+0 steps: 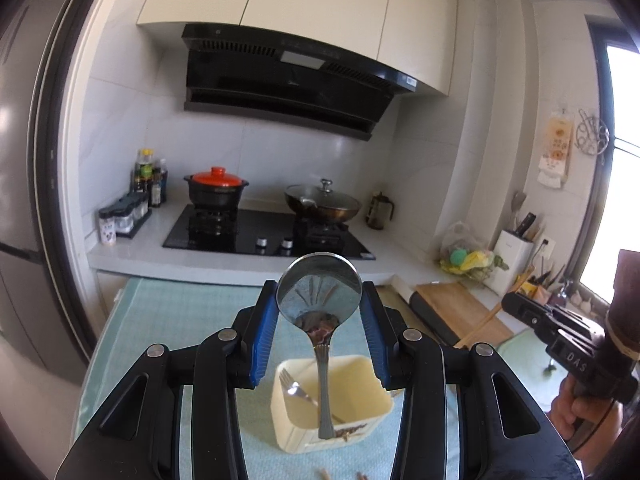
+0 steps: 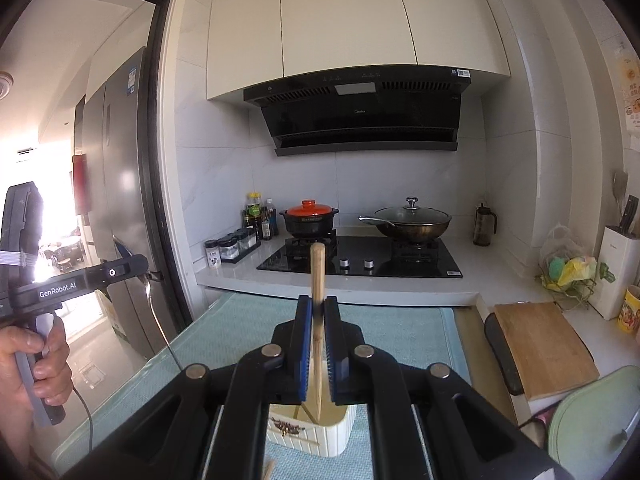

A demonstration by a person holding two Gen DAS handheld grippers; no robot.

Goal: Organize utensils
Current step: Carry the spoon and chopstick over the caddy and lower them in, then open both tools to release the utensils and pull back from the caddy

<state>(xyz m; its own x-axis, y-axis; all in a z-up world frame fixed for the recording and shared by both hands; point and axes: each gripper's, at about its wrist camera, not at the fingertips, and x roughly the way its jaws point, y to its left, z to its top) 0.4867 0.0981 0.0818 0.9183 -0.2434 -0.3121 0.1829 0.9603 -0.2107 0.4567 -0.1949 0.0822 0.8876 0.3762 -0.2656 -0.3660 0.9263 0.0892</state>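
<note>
Left gripper (image 1: 319, 312): blue-padded jaws spread wide, spoon bowl between them; whether pads touch the bowl's edges, cannot tell.
Spoon (image 1: 320, 294): metal, upright, bowl on top, handle hanging down into the box. Seen side-on in right view too (image 2: 154, 312), at the left gripper's tip.
Right gripper (image 2: 318, 344): jaws pressed nearly together, pinching chopstick.
Chopstick (image 2: 317, 280): wooden, upright, blunt end sticks up above the jaws, lower end inside the box.
Box (image 1: 376, 396): cream plastic, open top, ribbed sides, brown print on front. Sits on mat, below both grippers.
Fork (image 1: 294, 390): metal, inside box, leaning, tines up toward left wall.
Mat (image 1: 172, 312): pale green, textured, covers counter under box.
Sticks on mat: 2 wooden tips near bottom edge of left view (image 1: 322, 474); kind unclear.
Left hand (image 2: 44, 356): wrapped round left gripper's handle, cable trailing down.
Right hand (image 1: 580, 412): on right gripper's handle, right edge of left view.
Stove (image 2: 360, 258): black glass, 2 knobs, at back.
Pot (image 2: 309, 218): black w/ orange lid, left burner.
Wok (image 2: 412, 222): glass lid, right burner.
Cutting board (image 2: 544, 348): wood, right of mat.
Knife block (image 2: 618, 272): white, far right, near a bag (image 2: 568, 264) of colored items.
</note>
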